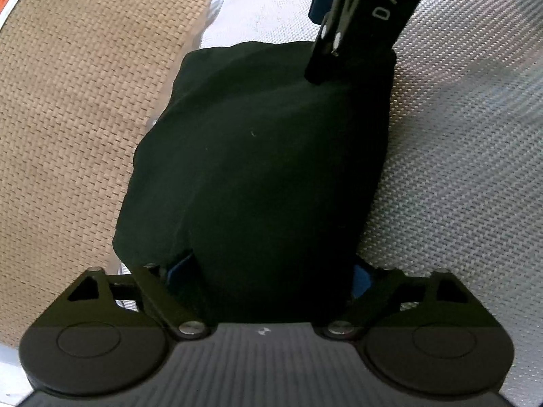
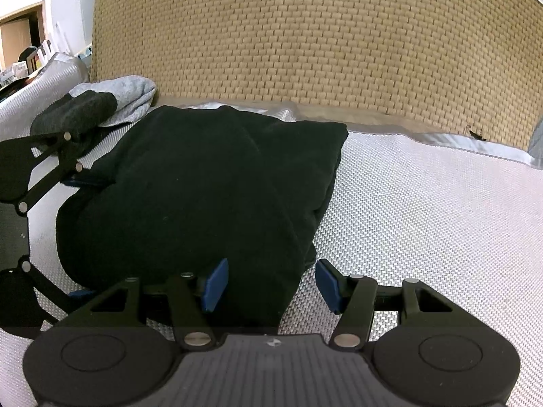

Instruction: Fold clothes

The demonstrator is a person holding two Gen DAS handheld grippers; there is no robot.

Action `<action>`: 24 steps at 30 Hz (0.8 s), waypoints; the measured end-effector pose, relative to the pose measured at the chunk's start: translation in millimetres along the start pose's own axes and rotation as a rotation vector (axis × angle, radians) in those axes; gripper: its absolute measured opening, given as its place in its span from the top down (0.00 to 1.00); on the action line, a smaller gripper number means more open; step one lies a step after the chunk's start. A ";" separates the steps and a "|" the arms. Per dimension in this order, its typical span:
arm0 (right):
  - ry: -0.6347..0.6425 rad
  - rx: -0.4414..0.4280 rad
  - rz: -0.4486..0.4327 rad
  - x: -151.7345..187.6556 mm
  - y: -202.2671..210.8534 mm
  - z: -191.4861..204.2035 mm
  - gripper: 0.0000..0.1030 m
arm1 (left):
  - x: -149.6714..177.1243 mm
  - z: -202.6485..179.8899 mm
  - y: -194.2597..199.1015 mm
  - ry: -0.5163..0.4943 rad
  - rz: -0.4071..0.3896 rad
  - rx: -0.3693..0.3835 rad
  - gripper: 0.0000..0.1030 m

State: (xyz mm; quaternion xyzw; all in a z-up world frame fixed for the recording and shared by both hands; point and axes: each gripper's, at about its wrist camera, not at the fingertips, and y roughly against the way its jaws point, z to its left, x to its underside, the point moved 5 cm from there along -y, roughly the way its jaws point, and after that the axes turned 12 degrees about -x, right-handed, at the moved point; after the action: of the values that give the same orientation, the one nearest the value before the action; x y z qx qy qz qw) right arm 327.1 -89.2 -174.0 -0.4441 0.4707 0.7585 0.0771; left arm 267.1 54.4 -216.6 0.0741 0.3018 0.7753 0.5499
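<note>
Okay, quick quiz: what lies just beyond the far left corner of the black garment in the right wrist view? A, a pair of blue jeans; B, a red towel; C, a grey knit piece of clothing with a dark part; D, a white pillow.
C: a grey knit garment with a dark part lies bunched past the far left corner of the black garment, by the woven wall.

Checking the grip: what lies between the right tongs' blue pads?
A fold of the black garment fills the gap between the pads, seen in the right wrist view.

A silver-grey woven cover (image 2: 441, 210) carries a folded black garment (image 2: 203, 183) and grey clothes (image 2: 132, 95) behind it.
</note>
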 end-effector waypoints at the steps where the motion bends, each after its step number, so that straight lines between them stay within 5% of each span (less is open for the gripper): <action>1: 0.001 0.001 0.002 0.1 -0.4 0.1 0.41 | 0.3 -0.3 1.0 0.002 -0.001 0.003 0.20; 14: 0.064 -0.005 0.015 -1.0 3.0 5.0 0.41 | 2.4 2.6 -4.2 0.043 0.007 0.044 0.22; 19: 0.544 -0.057 0.059 15.0 20.3 38.2 0.41 | 0.8 1.8 -7.5 0.044 0.016 0.050 0.22; 24: 0.754 -0.100 0.160 42.6 18.7 54.0 0.36 | 0.8 -0.4 -7.4 0.045 0.018 0.044 0.22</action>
State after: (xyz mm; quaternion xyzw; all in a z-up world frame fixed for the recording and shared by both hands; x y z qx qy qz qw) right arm 259.4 -70.0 -184.9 -0.6567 0.4618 0.5676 -0.1825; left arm 272.6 56.5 -221.2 0.0714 0.3304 0.7748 0.5343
